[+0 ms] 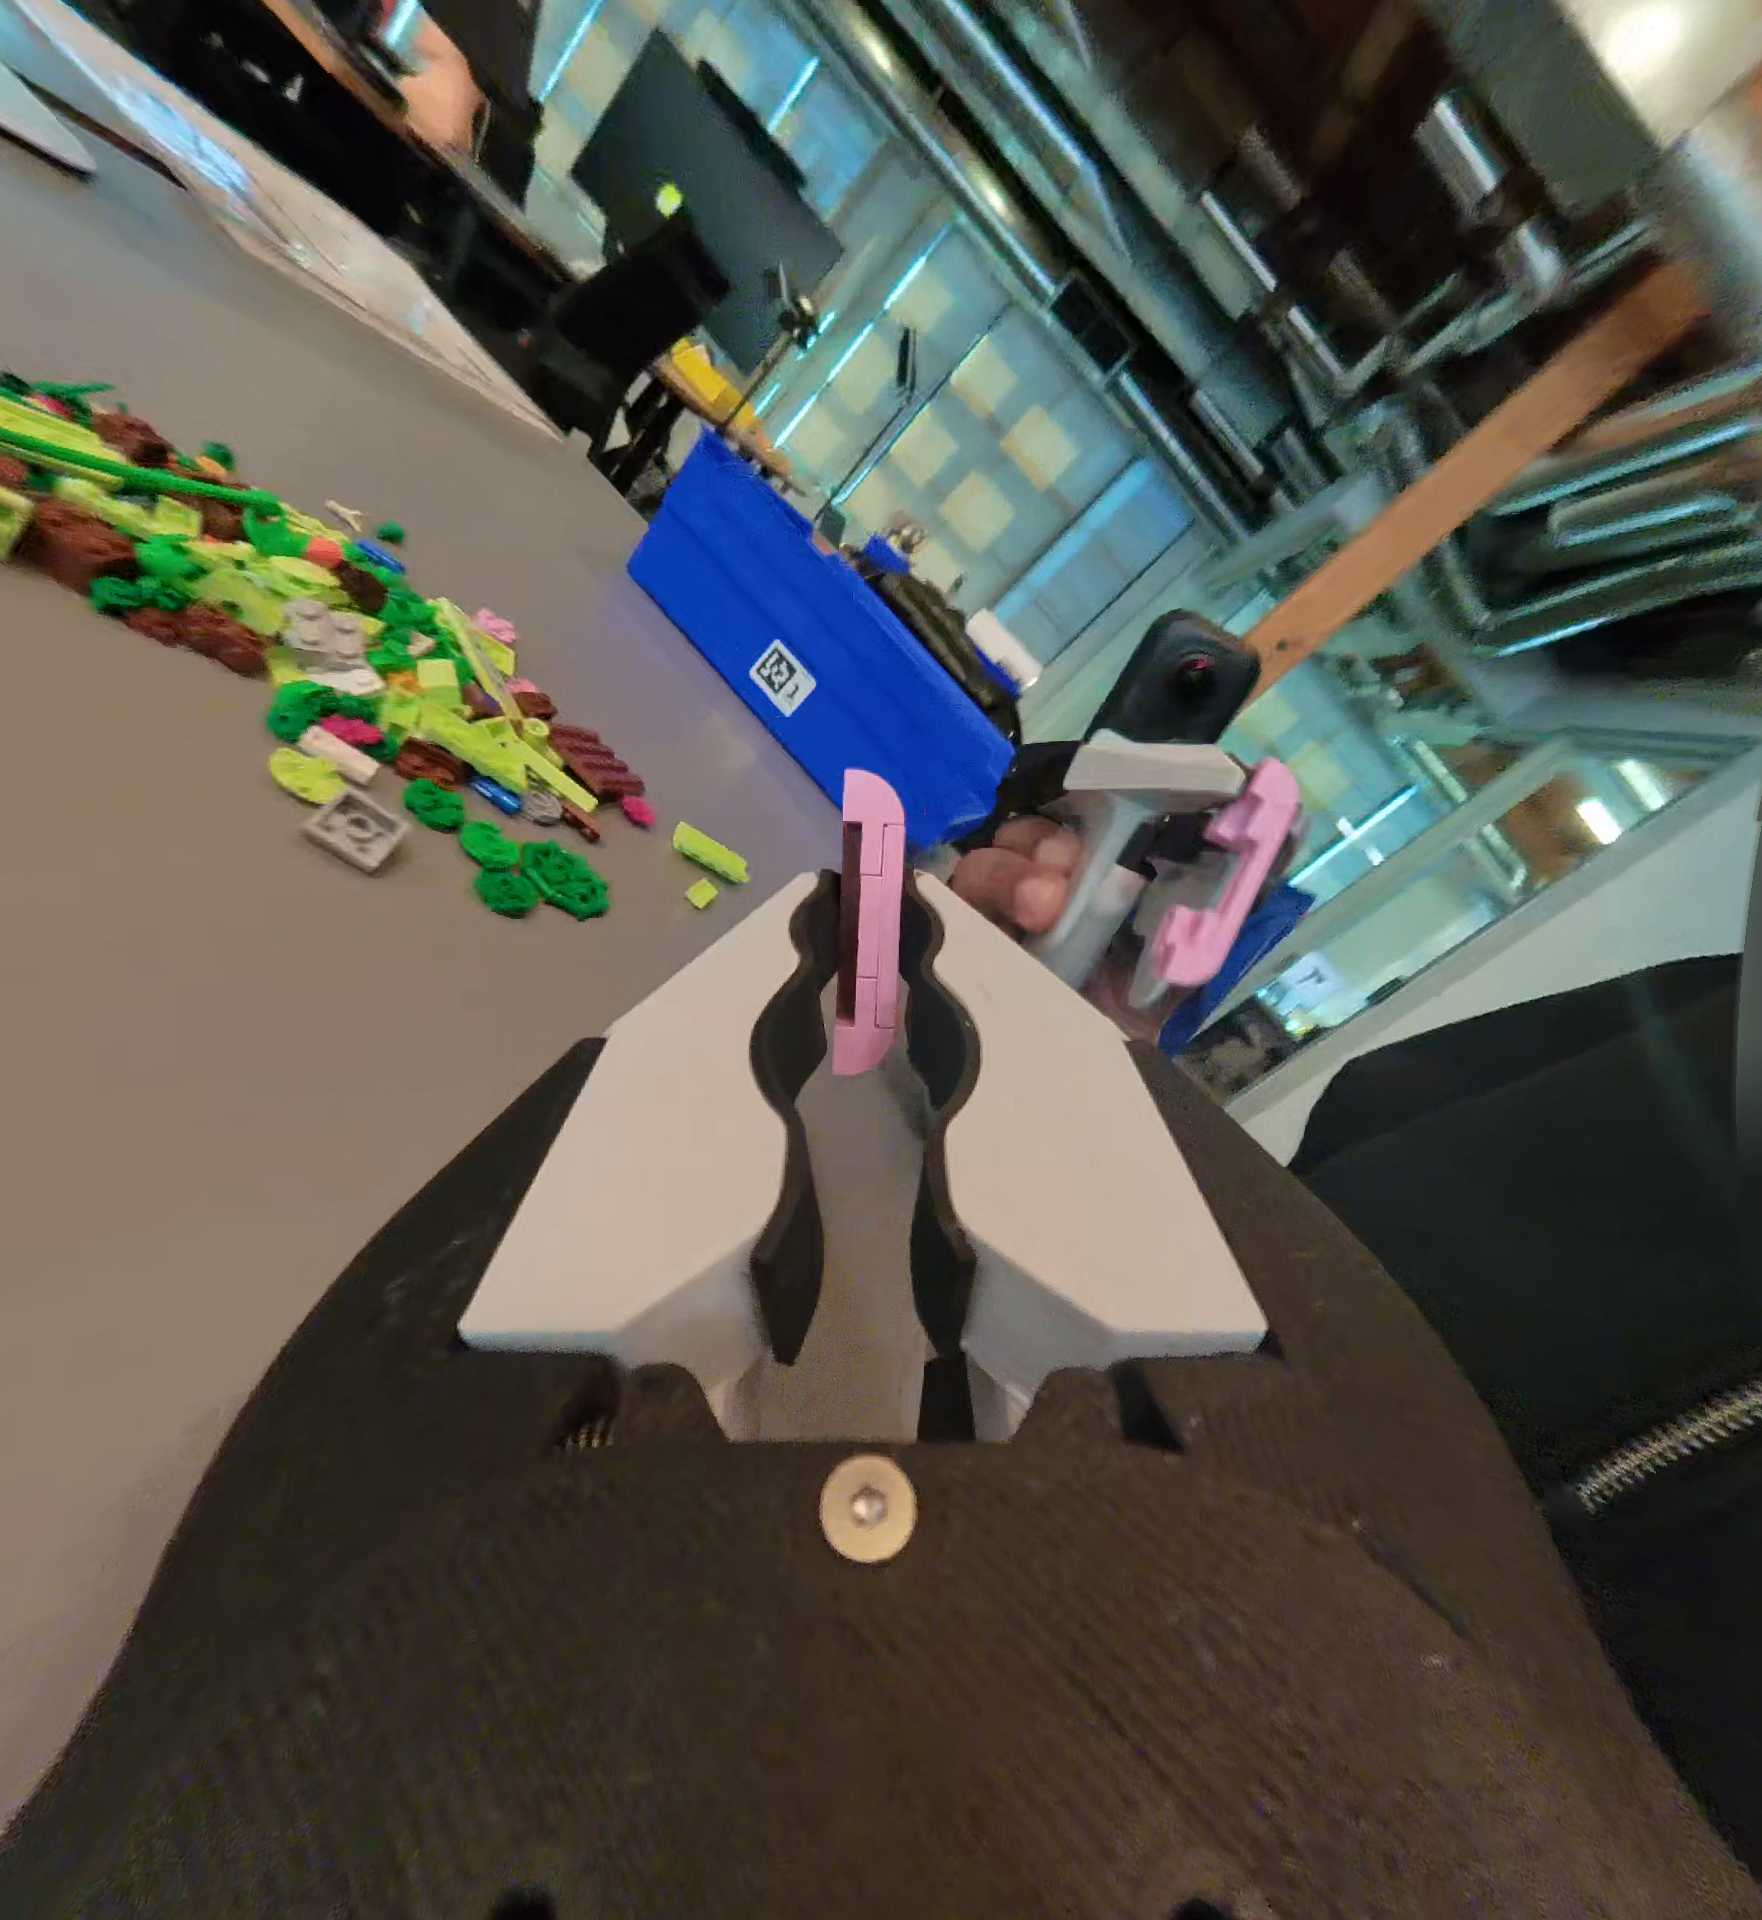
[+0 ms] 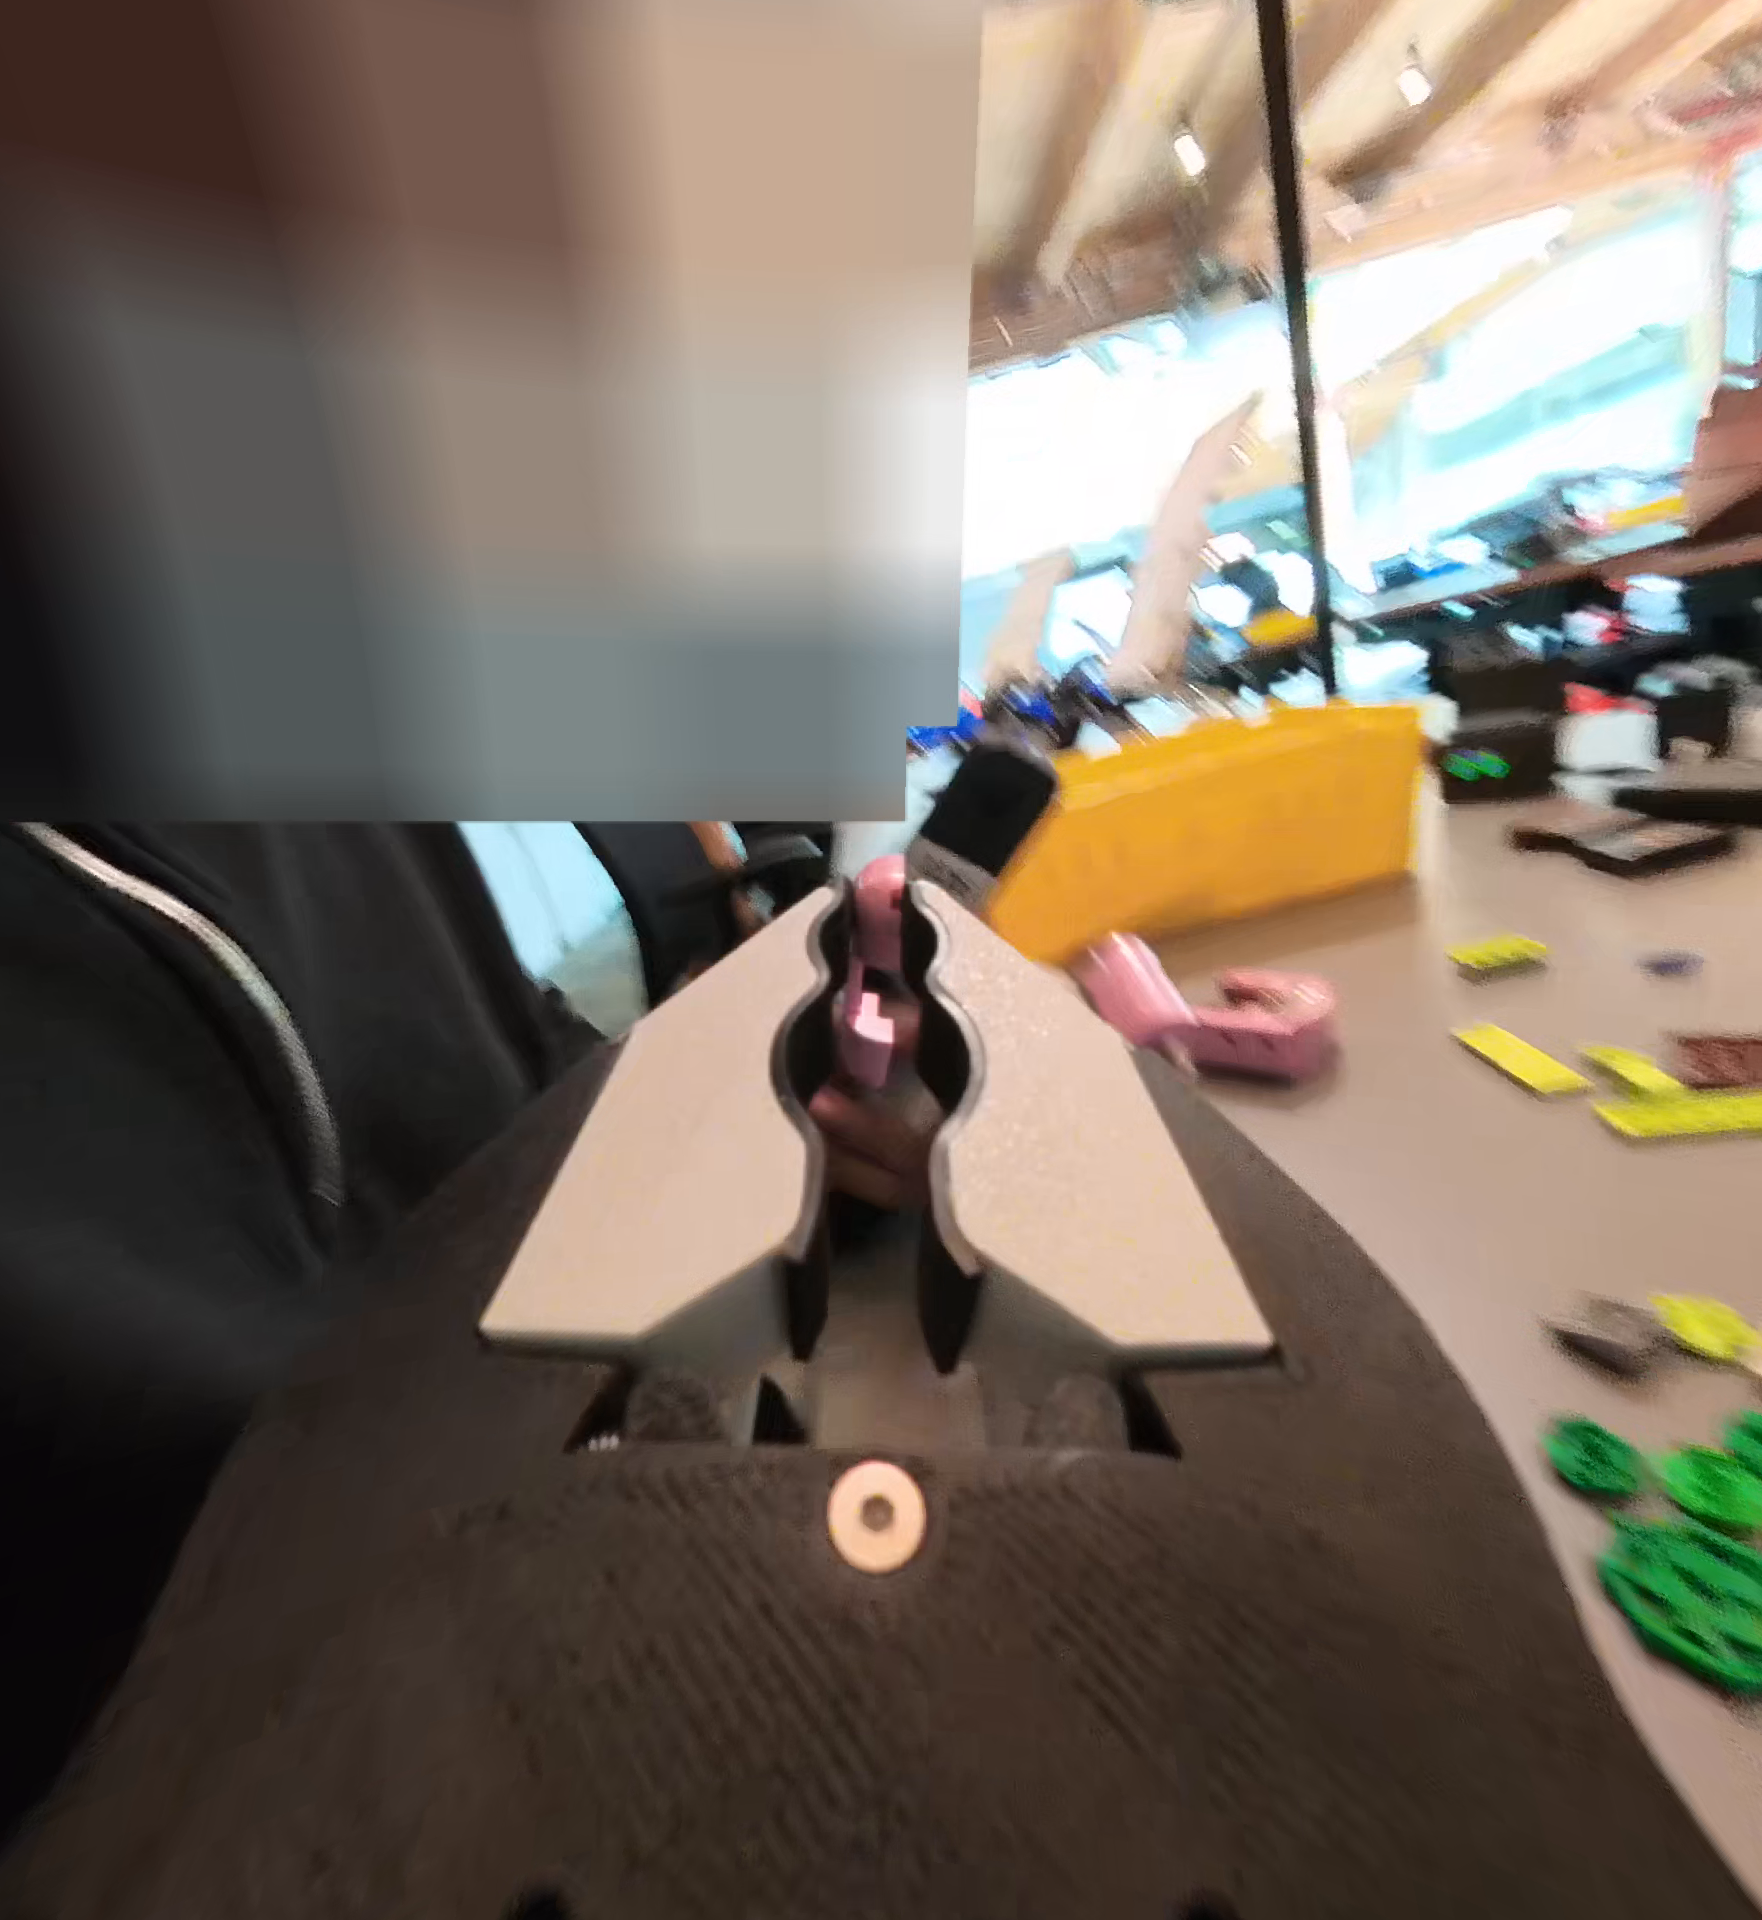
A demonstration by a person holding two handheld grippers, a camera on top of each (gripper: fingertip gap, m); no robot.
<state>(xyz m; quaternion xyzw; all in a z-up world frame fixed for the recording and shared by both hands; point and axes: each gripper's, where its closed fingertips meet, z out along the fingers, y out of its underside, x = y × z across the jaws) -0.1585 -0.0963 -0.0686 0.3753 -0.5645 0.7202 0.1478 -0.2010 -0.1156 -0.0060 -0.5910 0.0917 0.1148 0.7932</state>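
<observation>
My left gripper [image 1: 869,883] is shut on a pink curved brick piece [image 1: 872,914] with a dark brown part on its left side, held upright above the grey table [image 1: 181,1039]. My right gripper [image 2: 875,899] is shut on a pink bracket-shaped brick piece [image 2: 872,997]. In the left wrist view the right gripper [image 1: 1183,842] shows just beyond and to the right, with its pink piece [image 1: 1235,873] and a hand behind it. The two pink pieces are close but apart. A pink brick build [image 2: 1261,1023] lies on the table right of my right gripper.
A pile of green, lime, brown and grey bricks [image 1: 337,644] lies at the left. A blue bin [image 1: 835,665] stands behind it. A yellow bin [image 2: 1220,821], lime plates [image 2: 1687,1112] and green round pieces [image 2: 1708,1558] are on the table. A person in dark clothing [image 2: 181,1039] is close. About 7 cm separates my left fingertips from my right.
</observation>
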